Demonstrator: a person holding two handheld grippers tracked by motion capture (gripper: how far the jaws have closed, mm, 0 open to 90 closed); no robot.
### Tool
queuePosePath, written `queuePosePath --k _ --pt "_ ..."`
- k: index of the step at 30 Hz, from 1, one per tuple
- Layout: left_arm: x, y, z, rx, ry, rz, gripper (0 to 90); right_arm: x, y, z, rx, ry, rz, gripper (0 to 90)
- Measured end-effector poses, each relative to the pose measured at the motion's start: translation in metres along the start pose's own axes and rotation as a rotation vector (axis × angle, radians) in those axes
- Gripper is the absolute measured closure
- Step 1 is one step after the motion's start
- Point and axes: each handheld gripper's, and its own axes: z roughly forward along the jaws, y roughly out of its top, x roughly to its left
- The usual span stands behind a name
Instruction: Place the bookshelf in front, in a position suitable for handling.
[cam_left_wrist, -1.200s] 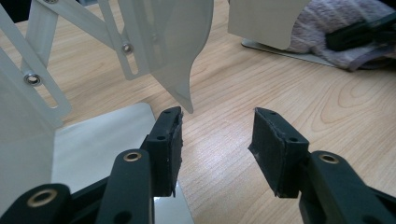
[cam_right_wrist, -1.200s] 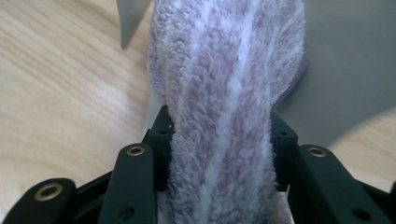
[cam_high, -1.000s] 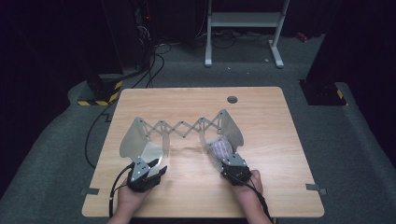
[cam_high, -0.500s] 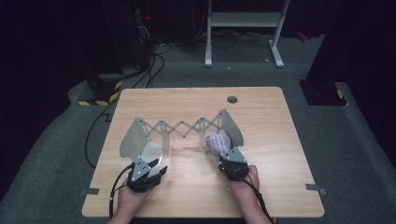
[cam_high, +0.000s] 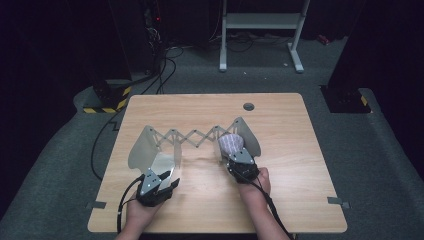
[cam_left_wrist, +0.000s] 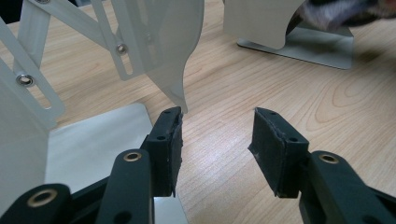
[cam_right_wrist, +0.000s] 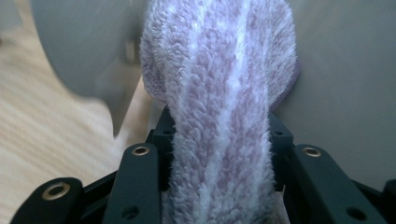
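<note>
Between the pads of the right tool (cam_right_wrist: 219, 140) sits a fluffy lilac-and-white striped sock (cam_right_wrist: 219, 88), clamped; its jaws have just been closing on the pile. It looks light, soft and compressible, unlikely to slip, so a bite across the thick bunched middle should hold best. It hangs at the right end plate (cam_high: 250, 137) of a pale, stiff expanding rack (cam_high: 192, 137) with scissor links. Near-left, the left tool (cam_left_wrist: 217, 140) stands apart, empty, beside the rack's left foot plate (cam_left_wrist: 93, 140). Under everything lies the smooth wood-grain surface (cam_high: 295, 165).
</note>
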Motion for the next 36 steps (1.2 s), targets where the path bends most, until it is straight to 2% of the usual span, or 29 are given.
queuePosePath --k 8,13,15,18,21,27,31,36 --pt "0.000 0.000 0.000 0.001 -0.002 0.000 52.9 -0.007 0.031 -0.020 -0.100 -0.030 -0.004 60.6" --pt "0.000 0.000 0.000 0.003 -0.003 -0.003 52.9 -0.013 0.053 -0.038 -0.194 -0.061 0.001 60.7" --pt "0.000 0.000 0.000 0.002 -0.004 -0.003 52.9 -0.013 0.055 -0.039 -0.197 -0.066 -0.002 60.7" --pt "0.000 0.000 0.000 0.001 -0.003 -0.002 52.8 -0.009 0.048 -0.032 -0.160 -0.058 -0.016 60.8" --pt "0.000 0.000 0.000 0.001 -0.004 -0.003 52.9 -0.003 0.033 -0.021 -0.115 -0.044 -0.027 60.9" --pt "-0.001 0.000 0.000 0.003 -0.006 -0.002 52.9 0.008 0.000 0.005 0.008 -0.012 -0.048 61.0" --pt "-0.001 0.000 0.001 0.004 -0.006 -0.003 52.9 0.015 -0.014 0.017 0.074 0.007 -0.064 61.0" --pt "-0.001 0.000 0.000 0.004 -0.007 -0.002 52.9 0.017 -0.018 0.021 0.098 0.016 -0.068 60.9"
